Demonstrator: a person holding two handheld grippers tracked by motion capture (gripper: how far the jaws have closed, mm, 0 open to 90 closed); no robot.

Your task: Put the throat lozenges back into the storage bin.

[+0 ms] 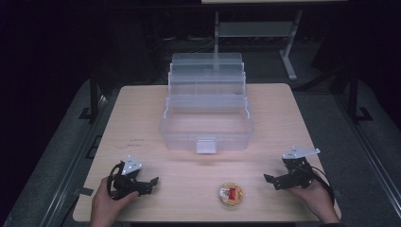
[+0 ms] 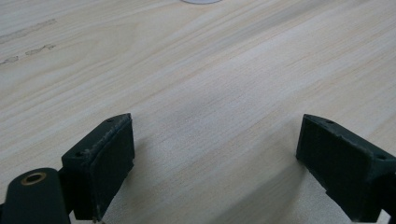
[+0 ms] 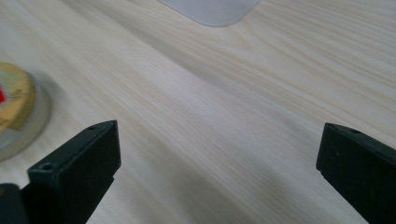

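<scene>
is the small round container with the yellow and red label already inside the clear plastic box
No, the small round container with the yellow and red label lies on the light wooden table, in front of the clear plastic tiered box and apart from it.

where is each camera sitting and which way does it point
High view: above the person's side, looking forward and down on the wooden table, the open clear tiered box and the small round container; both hands with the left gripper and right gripper show.
Left gripper view: rides the left gripper, looking low across bare tabletop between open jaws.
Right gripper view: rides the right gripper, jaws open, facing the box's corner.
The high and right gripper views share the round container.
</scene>
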